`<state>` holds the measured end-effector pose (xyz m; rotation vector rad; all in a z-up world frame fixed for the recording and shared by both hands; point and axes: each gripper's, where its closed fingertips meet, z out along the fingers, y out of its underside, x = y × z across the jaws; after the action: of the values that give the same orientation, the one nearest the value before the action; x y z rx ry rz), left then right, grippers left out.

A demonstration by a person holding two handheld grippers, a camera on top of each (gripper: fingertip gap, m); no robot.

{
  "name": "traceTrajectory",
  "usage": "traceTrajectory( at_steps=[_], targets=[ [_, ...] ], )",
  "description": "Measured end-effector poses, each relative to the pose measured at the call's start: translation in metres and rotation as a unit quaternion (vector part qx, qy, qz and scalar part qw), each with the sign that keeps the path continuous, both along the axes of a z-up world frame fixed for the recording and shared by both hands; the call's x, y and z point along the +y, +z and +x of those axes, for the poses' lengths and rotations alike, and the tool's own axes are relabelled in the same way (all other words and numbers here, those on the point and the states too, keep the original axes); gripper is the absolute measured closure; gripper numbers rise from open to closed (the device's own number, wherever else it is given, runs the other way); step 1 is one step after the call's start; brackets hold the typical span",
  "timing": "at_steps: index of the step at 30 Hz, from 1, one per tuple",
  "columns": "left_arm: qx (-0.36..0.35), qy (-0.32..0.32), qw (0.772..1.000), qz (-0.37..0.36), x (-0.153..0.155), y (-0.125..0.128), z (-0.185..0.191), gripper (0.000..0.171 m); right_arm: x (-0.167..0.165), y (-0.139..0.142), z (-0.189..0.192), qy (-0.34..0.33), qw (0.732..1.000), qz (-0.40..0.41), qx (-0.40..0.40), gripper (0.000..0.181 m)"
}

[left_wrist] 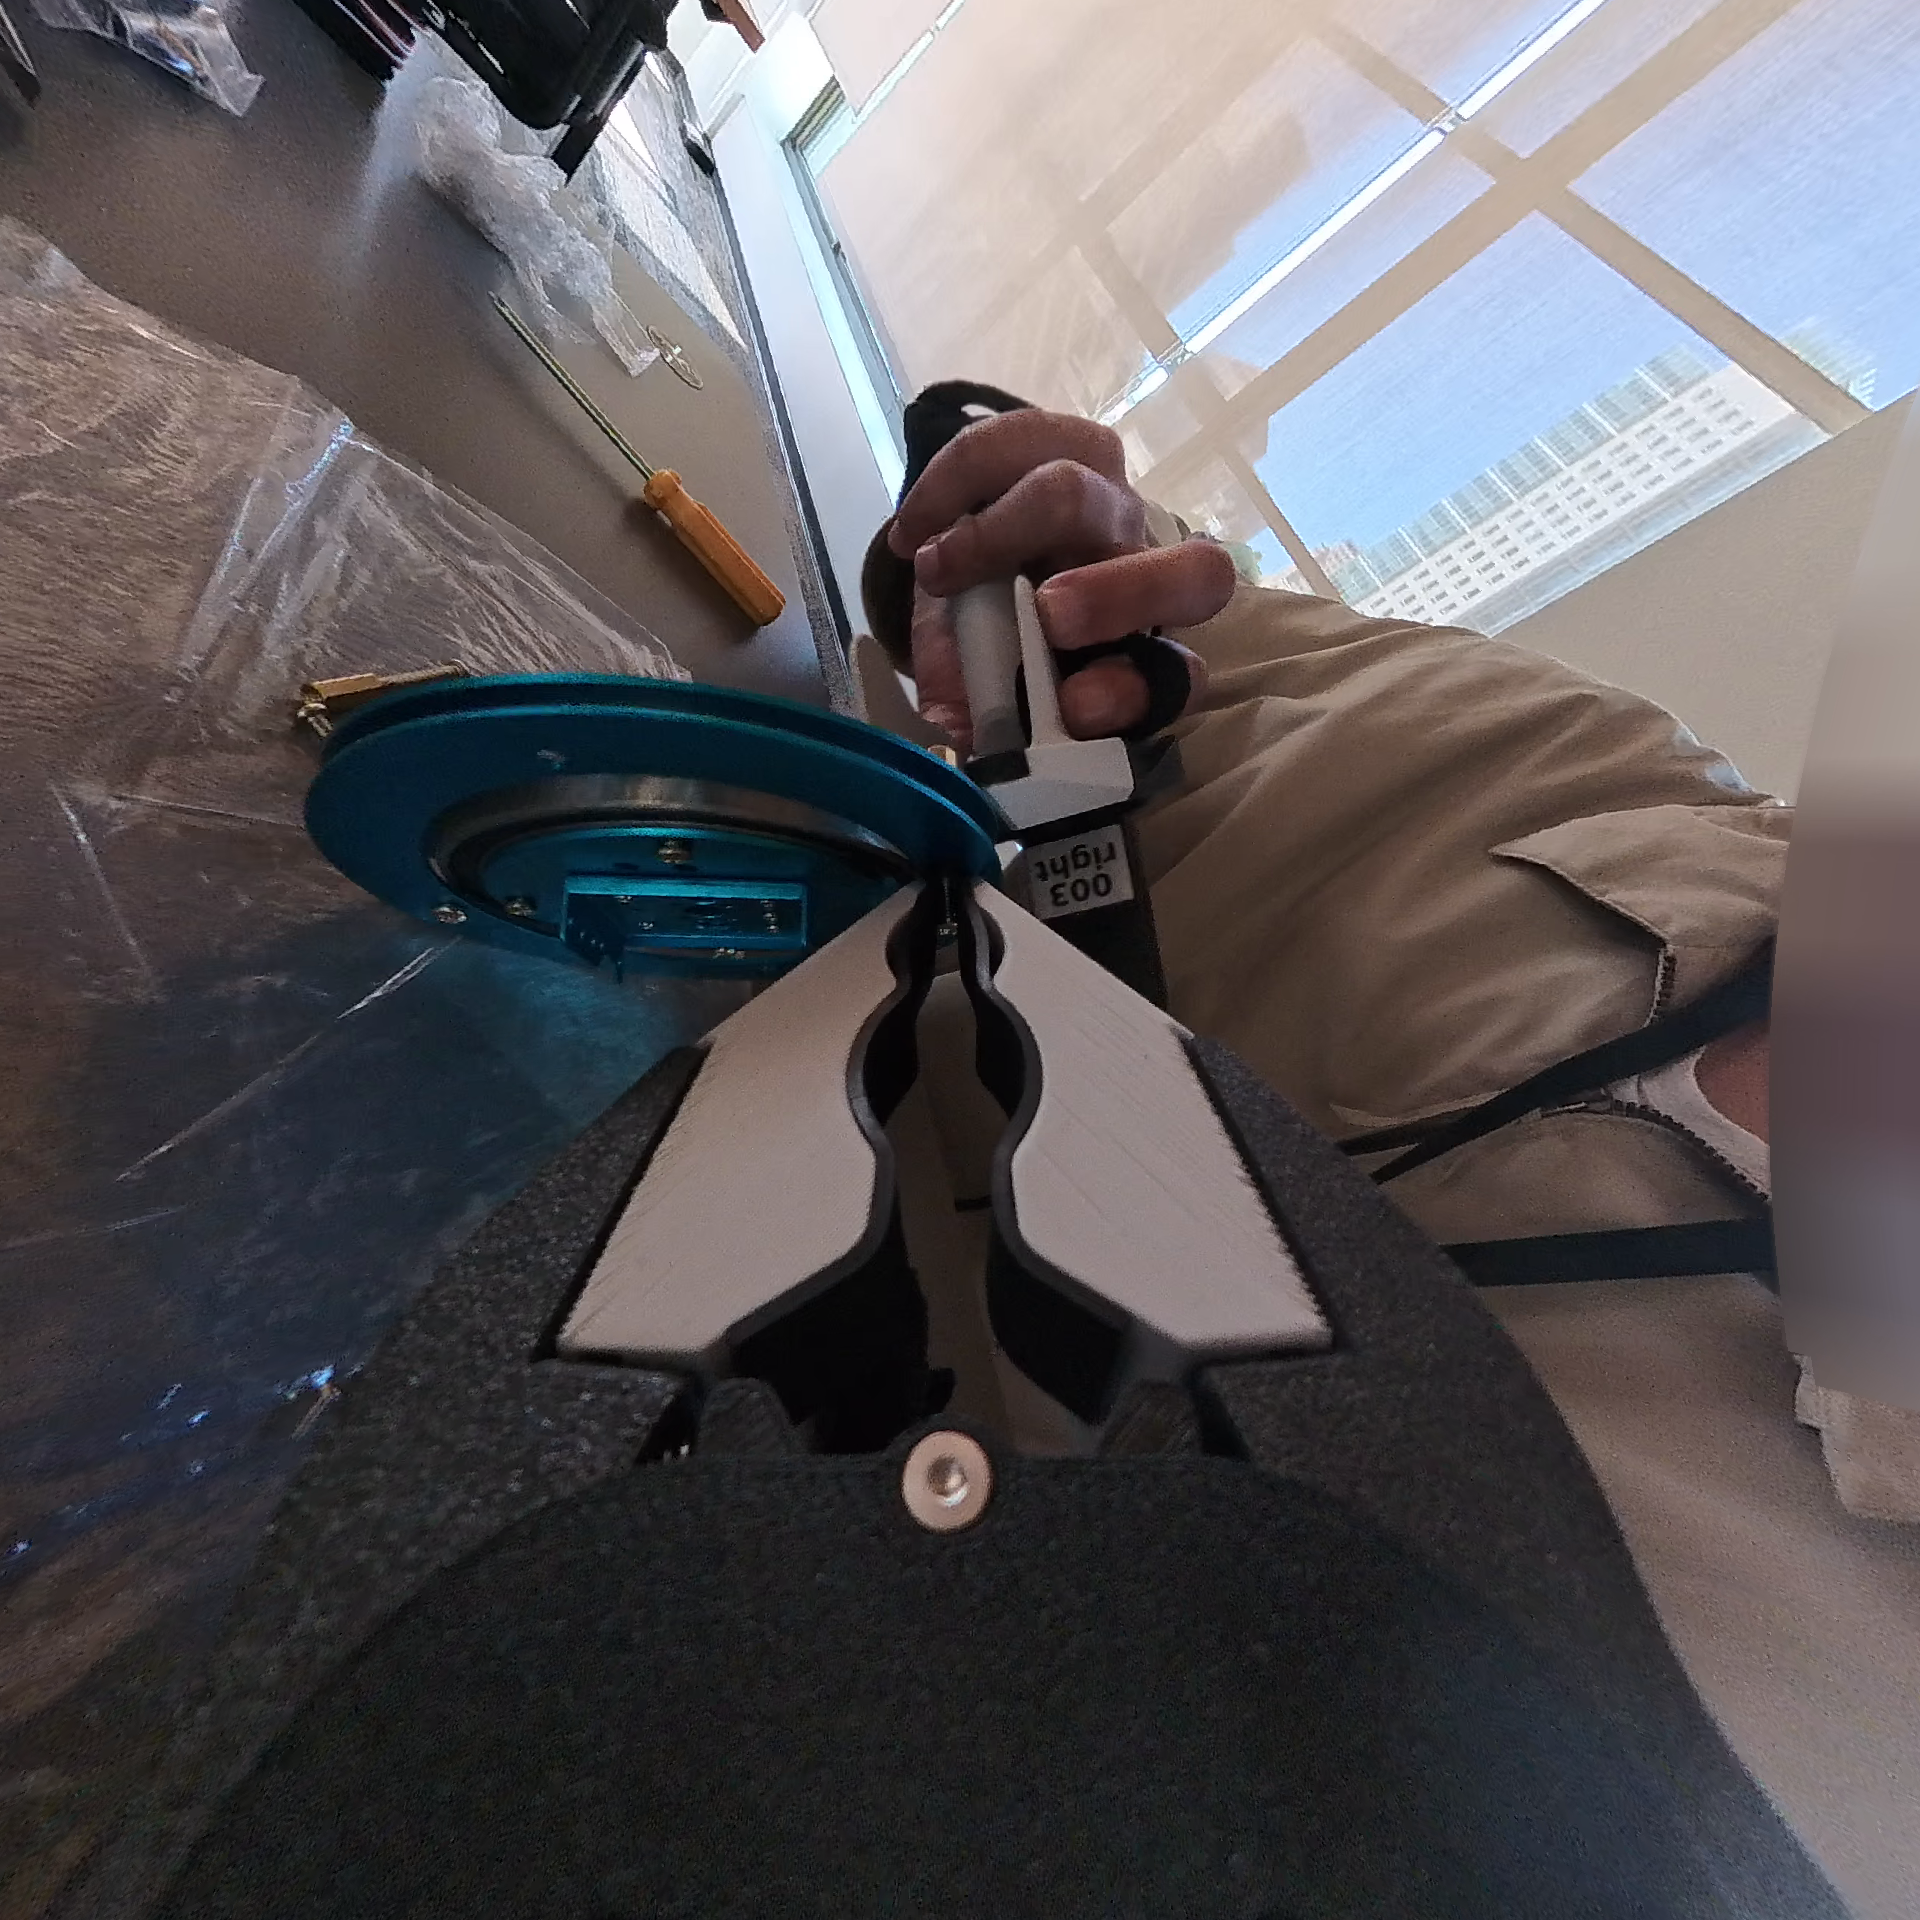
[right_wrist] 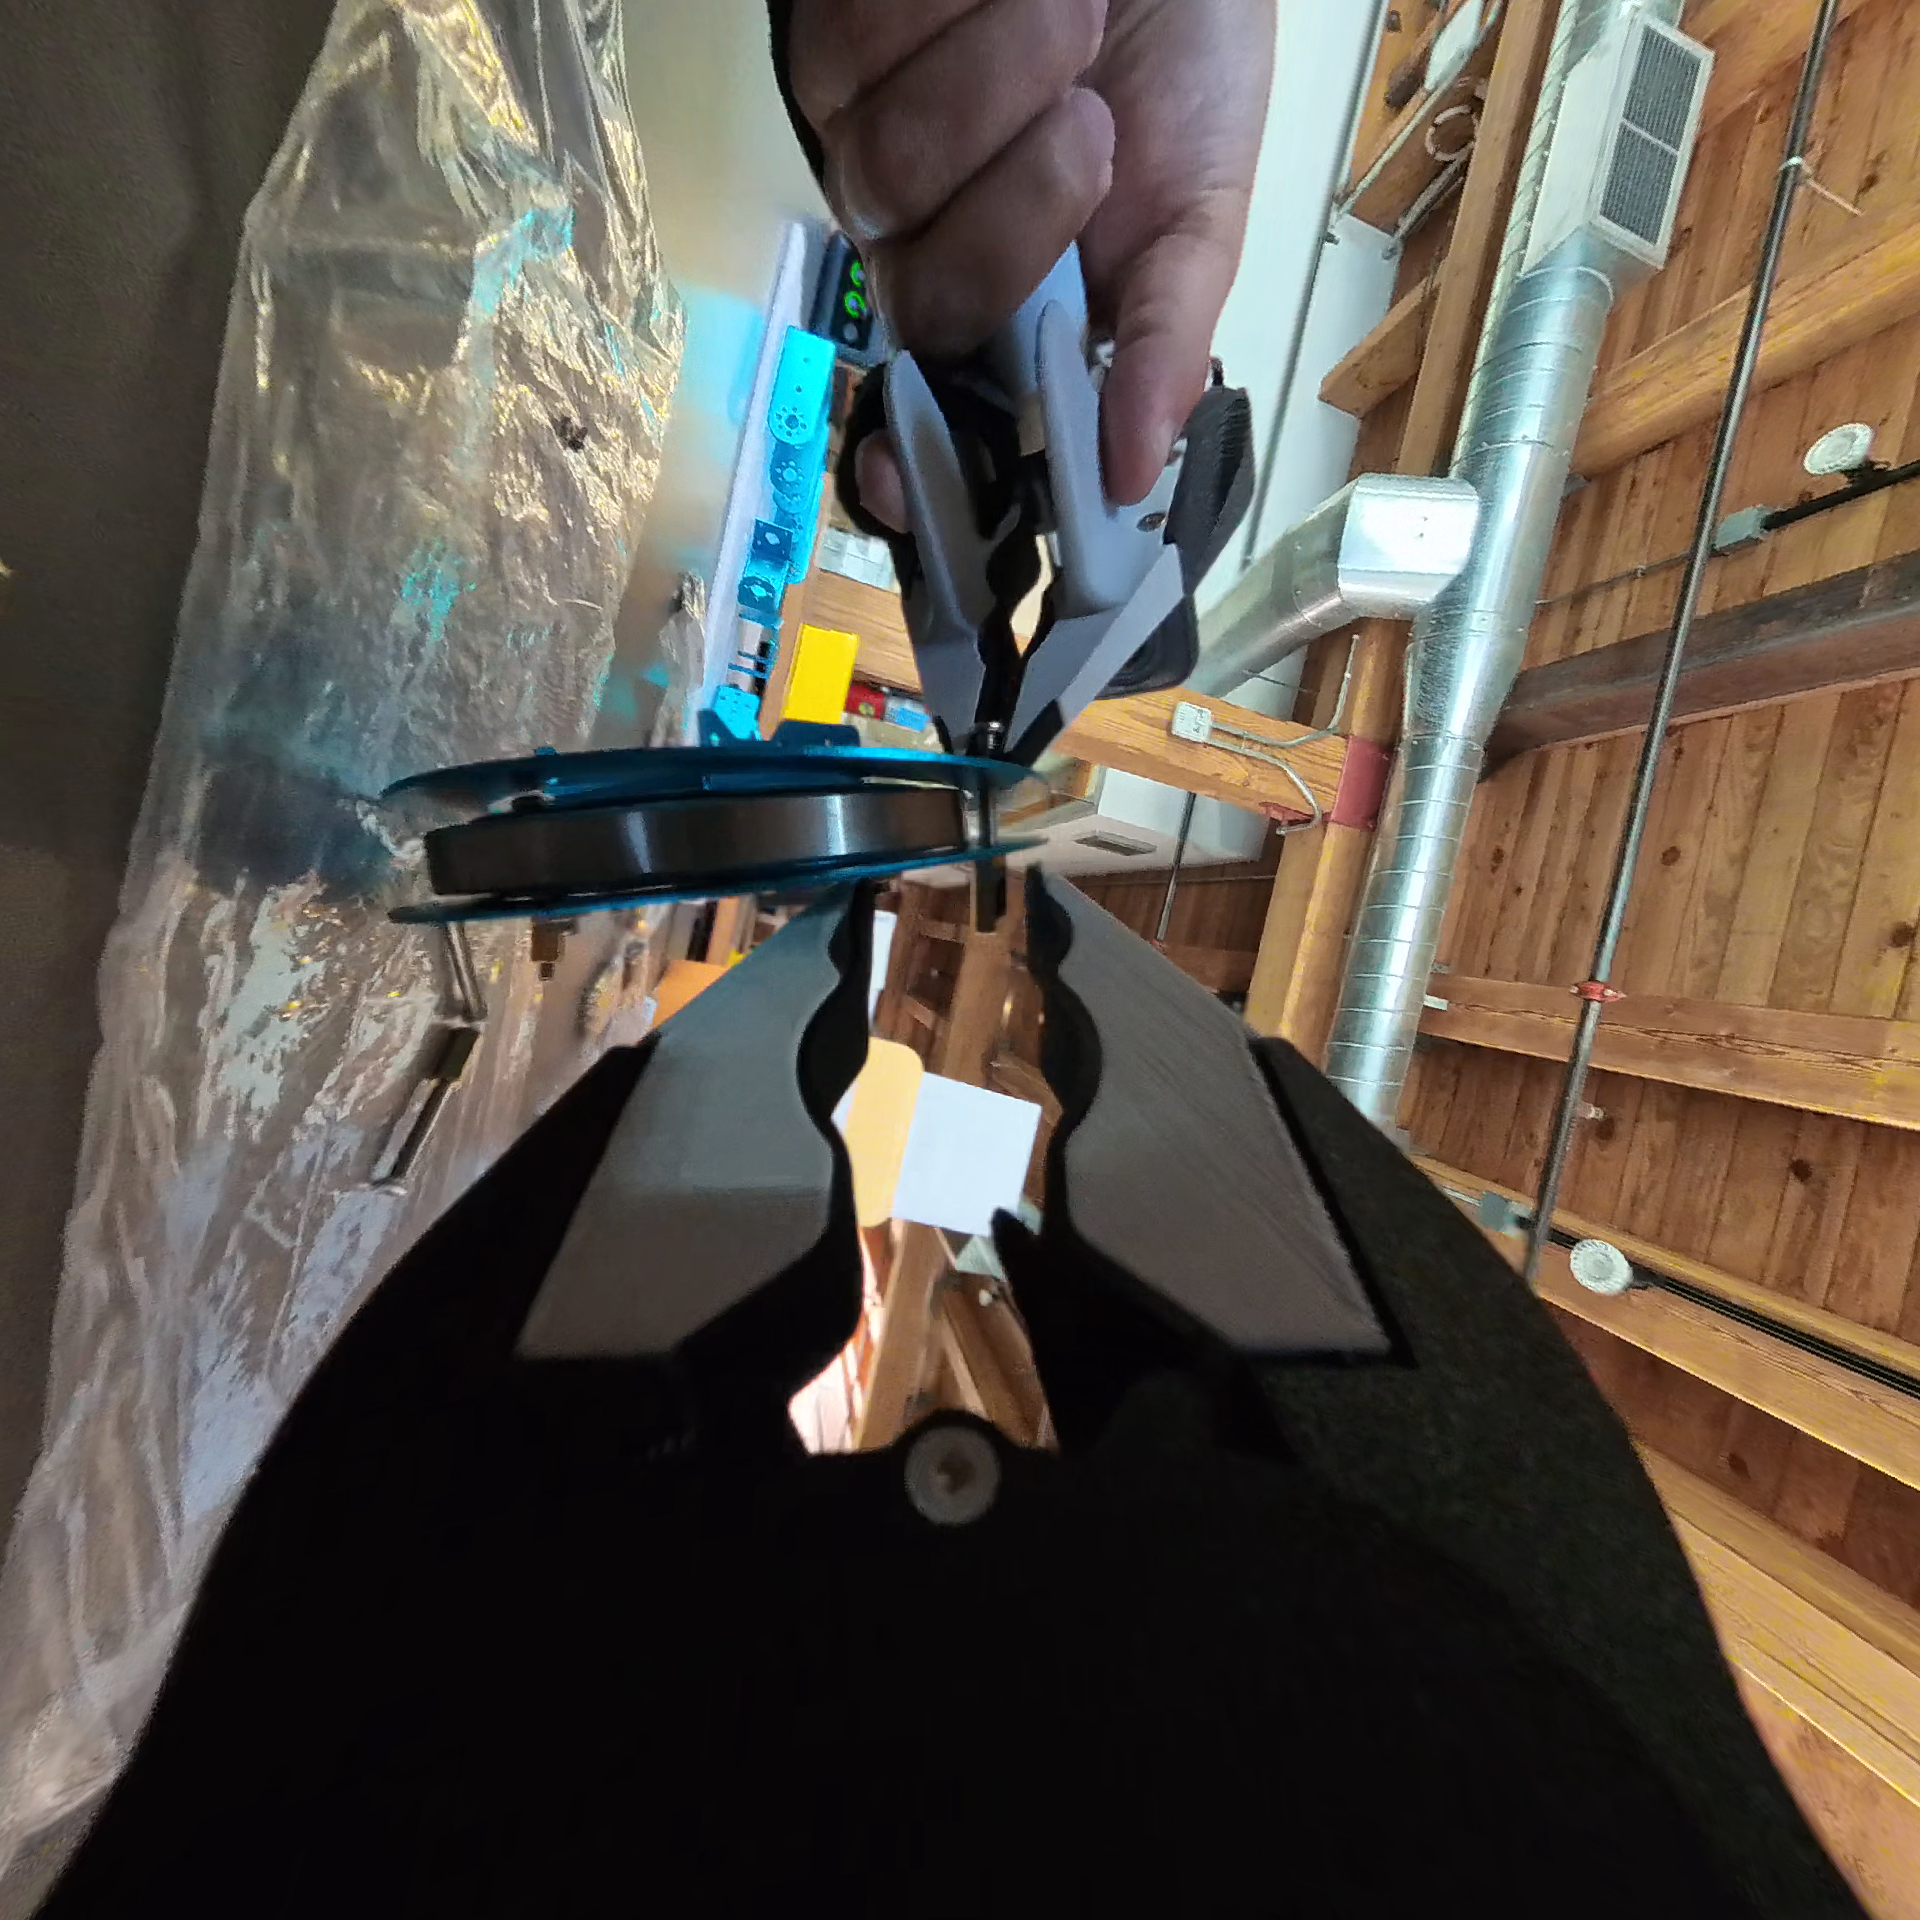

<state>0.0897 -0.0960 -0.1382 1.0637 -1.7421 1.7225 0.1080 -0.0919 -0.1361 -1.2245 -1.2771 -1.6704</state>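
Observation:
A blue turntable [left_wrist: 644, 748], two round blue plates with a steel bearing ring [right_wrist: 686, 831] between them, is held on edge over a plastic-covered table. My left gripper [left_wrist: 951, 914] is shut on a thin dark screw [left_wrist: 948, 902] at the plates' rim; in the right wrist view the left gripper [right_wrist: 992, 727] pinches the screw's head from the far side. My right gripper [right_wrist: 951, 894] is open, with its fingertips on either side of the screw's [right_wrist: 985, 883] near end and one tip against the near blue plate. The right gripper also shows in the left wrist view [left_wrist: 1013, 774], held by a hand.
An orange-handled screwdriver [left_wrist: 717, 561] lies on the grey table near its edge. Brass standoffs [left_wrist: 353, 691] sit behind the turntable. A crinkled clear plastic sheet [left_wrist: 208, 623] covers the near table. Clear bags [left_wrist: 520, 208] lie farther back. A person's lap [left_wrist: 1403, 831] is at the right. The tips of both grippers are at nearly the same place. Left tips and right tips are each some 25 cm from the orange-handled screwdriver [left_wrist: 717, 561].

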Motion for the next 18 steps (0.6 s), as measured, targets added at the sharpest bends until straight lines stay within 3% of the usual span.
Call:
traceTrajectory(
  at_steps=[10, 13, 15, 18],
  targets=[
    [-0.010, 0.006, 1.000, 0.011, 0.002, 0.000, 0.002, 0.170, -0.007, 0.010, 0.003, -0.006, 0.994, -0.033, 0.108, 0.160],
    [-0.008, 0.003, 1.000, 0.009, 0.000, 0.000, 0.001, 0.171, 0.001, 0.005, 0.003, -0.009, 0.995, -0.042, 0.092, 0.160],
    [-0.010, 0.002, 1.000, 0.015, -0.001, 0.000, 0.000, 0.171, 0.006, 0.004, 0.002, -0.005, 0.997, -0.038, 0.060, 0.176],
    [-0.032, 0.018, 0.998, 0.040, 0.002, 0.000, 0.002, 0.171, 0.008, 0.004, 0.003, -0.026, 0.996, -0.063, 0.056, 0.177]
  ],
)
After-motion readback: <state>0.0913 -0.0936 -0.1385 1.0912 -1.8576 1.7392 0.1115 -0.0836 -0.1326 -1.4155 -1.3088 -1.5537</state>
